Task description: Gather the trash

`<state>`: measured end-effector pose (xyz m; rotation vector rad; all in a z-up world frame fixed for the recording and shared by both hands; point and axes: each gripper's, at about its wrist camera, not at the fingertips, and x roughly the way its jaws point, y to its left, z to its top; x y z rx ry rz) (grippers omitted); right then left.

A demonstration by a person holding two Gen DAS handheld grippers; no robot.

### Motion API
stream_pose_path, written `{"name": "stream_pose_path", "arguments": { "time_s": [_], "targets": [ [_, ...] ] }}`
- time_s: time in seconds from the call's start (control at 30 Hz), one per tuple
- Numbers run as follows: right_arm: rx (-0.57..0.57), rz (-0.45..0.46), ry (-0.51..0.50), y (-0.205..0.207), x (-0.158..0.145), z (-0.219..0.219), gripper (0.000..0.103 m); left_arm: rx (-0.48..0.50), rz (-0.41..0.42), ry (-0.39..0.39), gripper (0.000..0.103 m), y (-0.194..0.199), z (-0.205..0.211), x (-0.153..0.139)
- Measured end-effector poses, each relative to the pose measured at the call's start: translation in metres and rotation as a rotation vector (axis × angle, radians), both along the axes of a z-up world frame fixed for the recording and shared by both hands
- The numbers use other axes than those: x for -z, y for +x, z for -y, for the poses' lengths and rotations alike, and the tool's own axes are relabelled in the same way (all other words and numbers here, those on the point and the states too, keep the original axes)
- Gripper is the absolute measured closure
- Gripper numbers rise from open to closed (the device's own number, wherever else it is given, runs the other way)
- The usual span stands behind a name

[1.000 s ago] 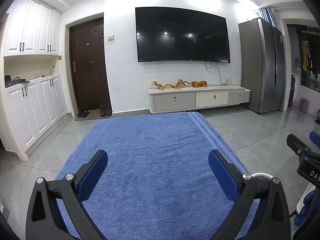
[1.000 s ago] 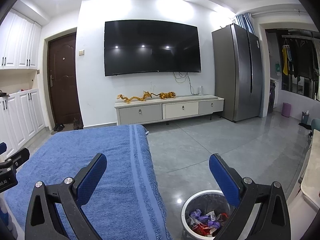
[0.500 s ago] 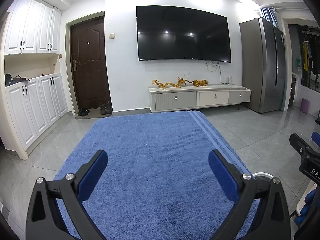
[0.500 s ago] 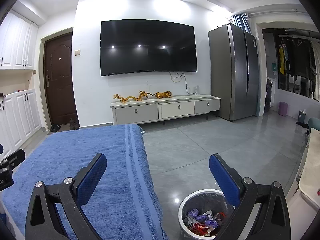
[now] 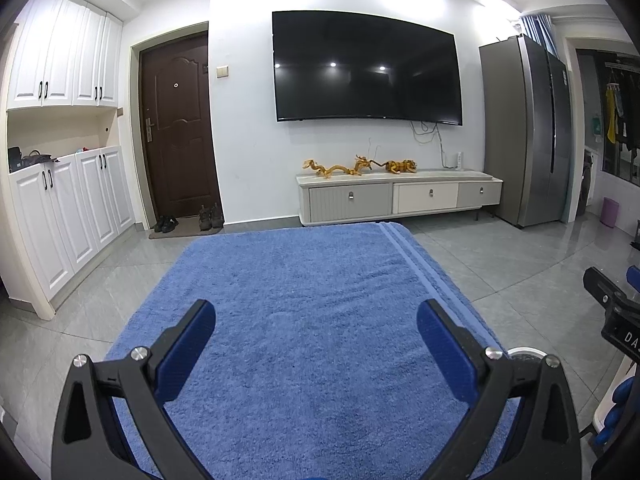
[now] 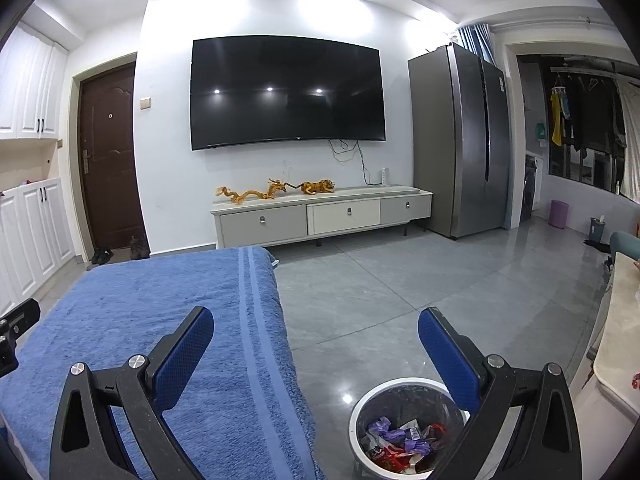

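Both claws gape wide, empty: left gripper (image 5: 316,336) over the bare blue terry towel (image 5: 304,304), right gripper (image 6: 316,340) above the white-rimmed wastebasket (image 6: 362,404) of crumpled wrappers (image 6: 400,438). Swing carelessly and the bin could tip, spilling everything.

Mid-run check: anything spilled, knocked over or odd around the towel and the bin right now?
Nothing stands out. The blue towel lies flat with no litter visible on it. The trash bin stands upright beside it with wrappers inside and none seen on the floor nearby. Both the left tongs and right tongs are open and empty.
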<state>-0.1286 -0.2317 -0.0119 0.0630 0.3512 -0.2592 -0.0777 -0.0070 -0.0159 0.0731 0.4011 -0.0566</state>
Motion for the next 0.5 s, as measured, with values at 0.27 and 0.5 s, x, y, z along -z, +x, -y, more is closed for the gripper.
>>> {"name": "stream_pose_path", "arguments": {
  "time_s": [0.27,0.5],
  "targets": [
    [0.019,-0.013,-0.01,0.008,0.002,0.006,0.0,0.006,0.009,-0.005,0.001,0.009,-0.002,0.003],
    [0.03,-0.045,-0.017,0.024,0.007,0.007,0.0,0.01,-0.012,-0.009,0.001,0.026,-0.006,0.01]
  ]
}}
